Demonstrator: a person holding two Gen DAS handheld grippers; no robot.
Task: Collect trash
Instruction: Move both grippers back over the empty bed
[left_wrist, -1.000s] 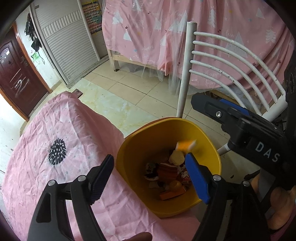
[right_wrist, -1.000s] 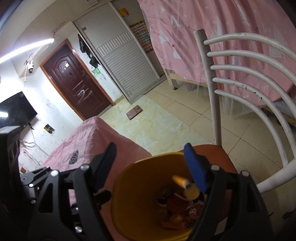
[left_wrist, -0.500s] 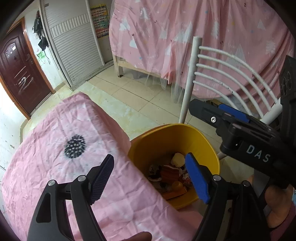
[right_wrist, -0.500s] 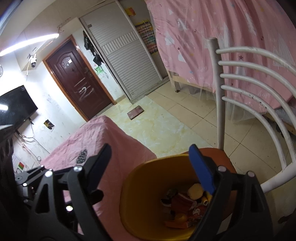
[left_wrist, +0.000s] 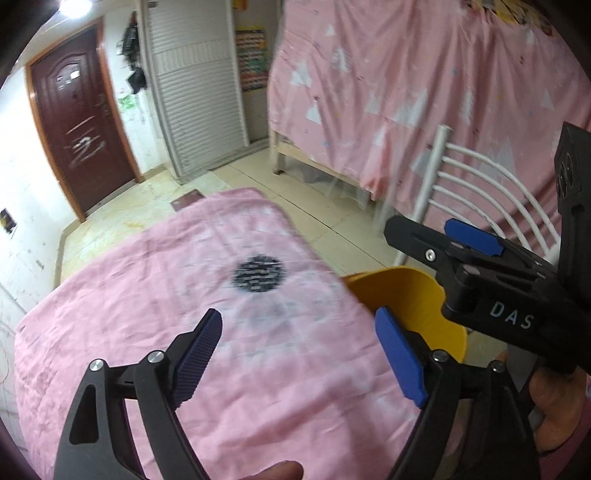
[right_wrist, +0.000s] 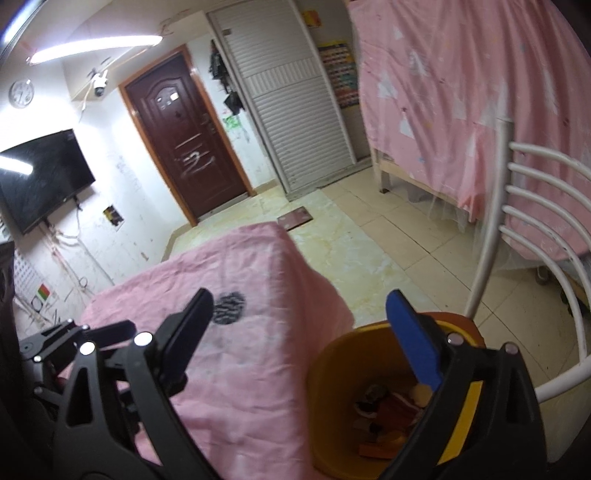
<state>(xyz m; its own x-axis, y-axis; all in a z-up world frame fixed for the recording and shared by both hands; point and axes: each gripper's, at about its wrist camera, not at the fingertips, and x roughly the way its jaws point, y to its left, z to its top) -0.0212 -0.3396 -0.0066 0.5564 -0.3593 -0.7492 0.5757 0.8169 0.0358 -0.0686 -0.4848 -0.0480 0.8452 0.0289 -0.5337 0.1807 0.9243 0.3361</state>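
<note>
The pink-covered table (right_wrist: 240, 354) fills most of both views and serves as the landmark; its cloth is motion-blurred in the left wrist view, and its near edge is cut off behind the gripper frames. A dark round patch (left_wrist: 258, 274) sits on the cloth, too smeared to make out what it is. Just beside the table's right edge stands the yellow bin (right_wrist: 328, 406); in the left wrist view only a curved slice of its wall shows, the rest hidden by both grippers. The trash (right_wrist: 391, 410) lies in the bottom of the bin, a reddish and pale jumble partly covered by the right gripper's blue finger, single pieces not distinguishable. Beyond the bin from the table is a white chair (right_wrist: 535, 221), its back cut off at the picture's edge. The left gripper (left_wrist: 299, 354) hangs over the table, jaws spread and opening, nothing between them. The right gripper (right_wrist: 303, 339) straddles the table's edge and the bin, jaws wide and opening, also empty.
</note>
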